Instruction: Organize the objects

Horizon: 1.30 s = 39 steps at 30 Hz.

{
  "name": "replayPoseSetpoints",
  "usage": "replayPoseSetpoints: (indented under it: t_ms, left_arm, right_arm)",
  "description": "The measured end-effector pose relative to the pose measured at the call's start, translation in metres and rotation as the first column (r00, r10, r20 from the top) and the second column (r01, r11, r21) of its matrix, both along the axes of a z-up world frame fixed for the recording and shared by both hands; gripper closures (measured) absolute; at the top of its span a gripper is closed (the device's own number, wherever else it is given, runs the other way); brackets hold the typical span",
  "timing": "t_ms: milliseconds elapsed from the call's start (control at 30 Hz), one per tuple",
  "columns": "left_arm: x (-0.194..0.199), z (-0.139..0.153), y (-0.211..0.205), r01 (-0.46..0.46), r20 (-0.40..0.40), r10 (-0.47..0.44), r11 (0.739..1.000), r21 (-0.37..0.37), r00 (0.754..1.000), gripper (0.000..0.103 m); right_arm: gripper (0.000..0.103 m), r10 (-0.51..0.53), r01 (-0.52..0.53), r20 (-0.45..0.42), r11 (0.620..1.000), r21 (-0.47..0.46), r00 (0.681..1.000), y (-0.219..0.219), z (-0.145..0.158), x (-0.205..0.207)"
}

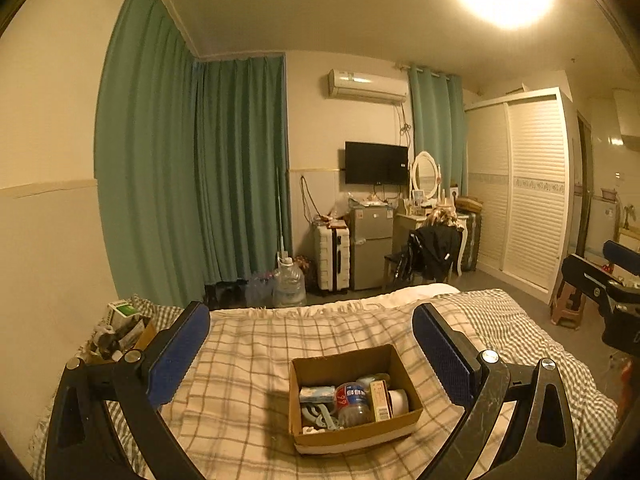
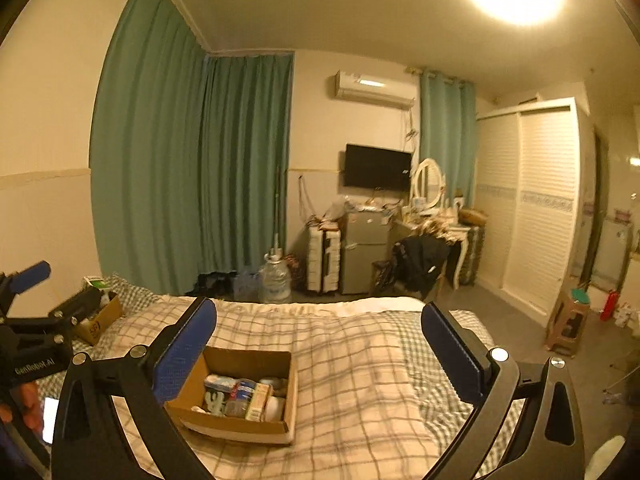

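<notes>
The cardboard box (image 1: pixel 352 396) sat open on the plaid blanket (image 1: pixel 248 360) in the middle of the bed, crammed with small stuff: a clear plastic bottle (image 1: pixel 353 399) with a red-and-blue label lying on its side, a slim orange carton (image 1: pixel 379 400), a white jar (image 1: pixel 398 400) and a pale blue packet (image 1: pixel 317 393). Both the left gripper (image 1: pixel 312 360) and right gripper (image 2: pixel 320 364) hovered above it, jaws spread wide, holding nothing. A second box (image 2: pixel 100 318) of clutter sat by the wall.
</notes>
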<state>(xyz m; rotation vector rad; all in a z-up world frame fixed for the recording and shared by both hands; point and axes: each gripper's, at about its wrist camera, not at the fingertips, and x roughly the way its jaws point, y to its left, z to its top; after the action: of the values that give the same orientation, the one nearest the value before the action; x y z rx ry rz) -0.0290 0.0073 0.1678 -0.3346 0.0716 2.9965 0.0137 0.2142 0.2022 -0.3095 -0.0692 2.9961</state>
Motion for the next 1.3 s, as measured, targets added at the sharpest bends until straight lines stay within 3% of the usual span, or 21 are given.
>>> replayPoseSetpoints:
  t_ms: [133, 367, 500, 667, 933, 1300]
  left_arm:
    - [0.024, -0.021, -0.001, -0.016, -0.028, 0.017, 1.000, 0.009, 0.999, 0.000]
    - [0.046, -0.080, -0.006, -0.059, -0.052, 0.061, 0.997, 0.049, 0.997, 0.000]
    - [0.034, -0.114, -0.004, -0.093, -0.015, 0.093, 0.995, 0.022, 0.996, 0.000]
    - [0.022, -0.140, -0.004, -0.094, 0.045, 0.093, 0.996, 0.012, 0.995, 0.000]
    - [0.027, -0.150, -0.008, -0.101, 0.062, 0.100, 0.995, 0.016, 0.993, 0.000]
    - [0.027, -0.148, -0.005, -0.084, 0.064, 0.084, 0.996, -0.001, 0.994, 0.000]
  right_arm:
    - [0.000, 0.000, 0.000, -0.007, 1.000, 0.007, 1.000, -0.009, -0.019, 0.021]
    - [0.000, 0.008, -0.008, 0.013, 1.000, -0.004, 1.000, -0.015, -0.084, 0.016]
    - [0.000, 0.011, -0.011, -0.013, 1.000, 0.011, 1.000, -0.015, -0.115, 0.002]
    - [0.000, 0.010, -0.011, 0.067, 1.000, 0.008, 0.998, -0.014, -0.152, -0.018]
    - [0.000, 0.009, -0.010, 0.090, 1.000, 0.017, 0.996, -0.015, -0.166, -0.023]
    - [0.000, 0.014, -0.015, 0.087, 1.000, 0.010, 0.996, -0.017, -0.162, -0.021]
